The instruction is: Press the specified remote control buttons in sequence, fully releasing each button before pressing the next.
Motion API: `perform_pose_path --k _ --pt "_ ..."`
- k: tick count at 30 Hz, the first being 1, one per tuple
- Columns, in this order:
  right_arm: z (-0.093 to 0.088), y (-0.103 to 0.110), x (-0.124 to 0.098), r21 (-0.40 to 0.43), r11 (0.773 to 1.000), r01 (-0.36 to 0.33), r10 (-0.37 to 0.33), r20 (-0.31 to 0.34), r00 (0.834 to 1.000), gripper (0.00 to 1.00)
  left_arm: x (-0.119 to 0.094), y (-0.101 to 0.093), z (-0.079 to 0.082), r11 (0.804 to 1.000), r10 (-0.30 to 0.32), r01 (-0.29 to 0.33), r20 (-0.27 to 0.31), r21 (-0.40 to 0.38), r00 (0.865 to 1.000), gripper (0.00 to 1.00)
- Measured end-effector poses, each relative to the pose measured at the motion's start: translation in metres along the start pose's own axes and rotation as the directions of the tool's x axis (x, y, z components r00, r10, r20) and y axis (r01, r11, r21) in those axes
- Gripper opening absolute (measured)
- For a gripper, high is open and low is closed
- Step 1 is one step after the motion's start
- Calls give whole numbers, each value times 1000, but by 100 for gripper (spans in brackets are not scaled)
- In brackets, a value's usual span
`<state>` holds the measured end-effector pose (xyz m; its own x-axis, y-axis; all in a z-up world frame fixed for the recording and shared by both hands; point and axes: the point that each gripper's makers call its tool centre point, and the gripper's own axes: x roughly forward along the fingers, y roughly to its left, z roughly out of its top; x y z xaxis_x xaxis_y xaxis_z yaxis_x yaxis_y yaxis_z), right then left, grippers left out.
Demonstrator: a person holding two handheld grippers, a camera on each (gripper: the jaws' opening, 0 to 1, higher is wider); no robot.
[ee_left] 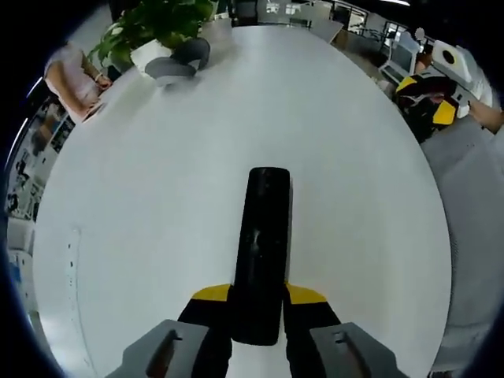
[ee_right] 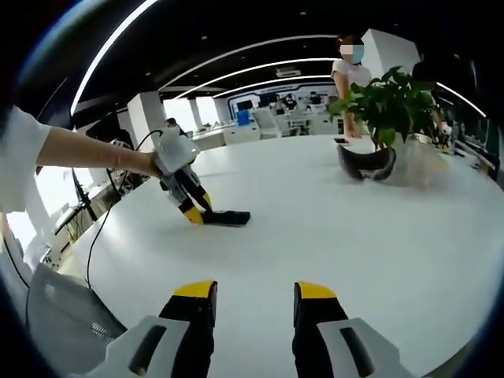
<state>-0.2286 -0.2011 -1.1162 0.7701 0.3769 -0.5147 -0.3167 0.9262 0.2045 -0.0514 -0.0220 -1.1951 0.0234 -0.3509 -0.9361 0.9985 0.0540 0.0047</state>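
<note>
Lying flat on the big white table (ee_left: 157, 205), the black remote control (ee_left: 262, 252) has its near end squeezed between the left gripper (ee_left: 257, 303) and its yellow-tipped jaws. No writing or brand can be read on it. From the right gripper view, the remote (ee_right: 227, 217) sits far off to the left, and the right gripper (ee_right: 256, 293) hangs above the table, jaws apart and holding nothing. A green plant (ee_right: 387, 98) stands at the far side, with a grey headset (ee_right: 365, 164) beside it.
</note>
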Motion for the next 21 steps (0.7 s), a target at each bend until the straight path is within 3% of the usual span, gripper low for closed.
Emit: perform_pose_path --k 11,21 --pt "1 1 0 -8 1000 -2 2 2 1000 36 -1 -21 -1 1000 -3 3 1 -9 1000 23" --pt "3 2 -1 -16 1000 -7 7 13 1000 34 -3 -46 -8 1000 -11 10 -47 -23 999 23"
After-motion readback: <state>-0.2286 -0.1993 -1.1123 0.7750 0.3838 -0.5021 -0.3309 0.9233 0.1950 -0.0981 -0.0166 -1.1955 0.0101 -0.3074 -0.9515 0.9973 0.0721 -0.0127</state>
